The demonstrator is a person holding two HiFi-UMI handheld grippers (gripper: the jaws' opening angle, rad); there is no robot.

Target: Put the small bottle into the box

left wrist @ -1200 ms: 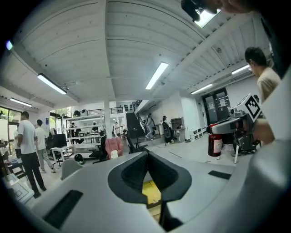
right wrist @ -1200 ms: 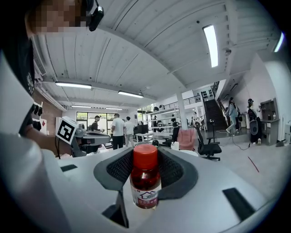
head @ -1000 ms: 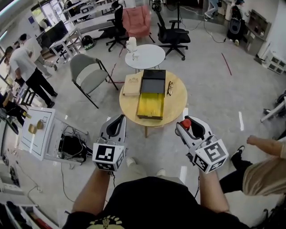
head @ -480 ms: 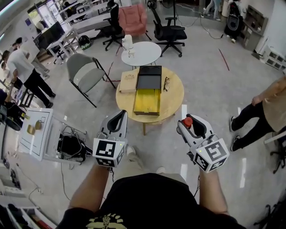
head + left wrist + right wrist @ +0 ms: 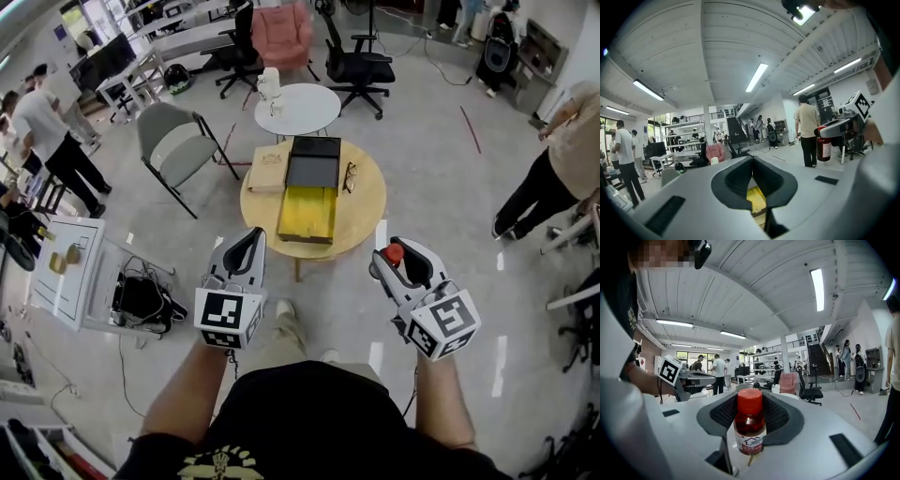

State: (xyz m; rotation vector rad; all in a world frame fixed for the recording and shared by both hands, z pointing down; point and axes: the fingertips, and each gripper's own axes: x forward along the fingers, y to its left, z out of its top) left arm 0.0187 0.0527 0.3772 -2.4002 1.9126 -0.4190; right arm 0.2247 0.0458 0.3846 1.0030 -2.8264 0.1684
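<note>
A small bottle (image 5: 750, 425) with a red cap, red liquid and a white label stands upright between the jaws of my right gripper (image 5: 749, 408), which is shut on it. In the head view the bottle's red cap (image 5: 392, 253) shows at the tip of the right gripper (image 5: 388, 261). The box (image 5: 308, 214), open with a yellow lining and a black lid (image 5: 314, 161) behind it, lies on a round wooden table (image 5: 367, 208) ahead of both grippers. My left gripper (image 5: 251, 244) hangs short of the table, shut and holding nothing; its jaws meet in the left gripper view (image 5: 752, 164).
On the table also lie a pale wooden case (image 5: 270, 173) and a pair of glasses (image 5: 349, 175). A grey chair (image 5: 180, 155) and a white round table (image 5: 298, 110) stand beyond. A white cabinet (image 5: 67, 277) sits at the left. A person (image 5: 555, 164) walks at the right.
Both grippers keep their place in view, the bottle still held. The person at the right has stood up and walked off toward the far right. The table sits slightly further left.
</note>
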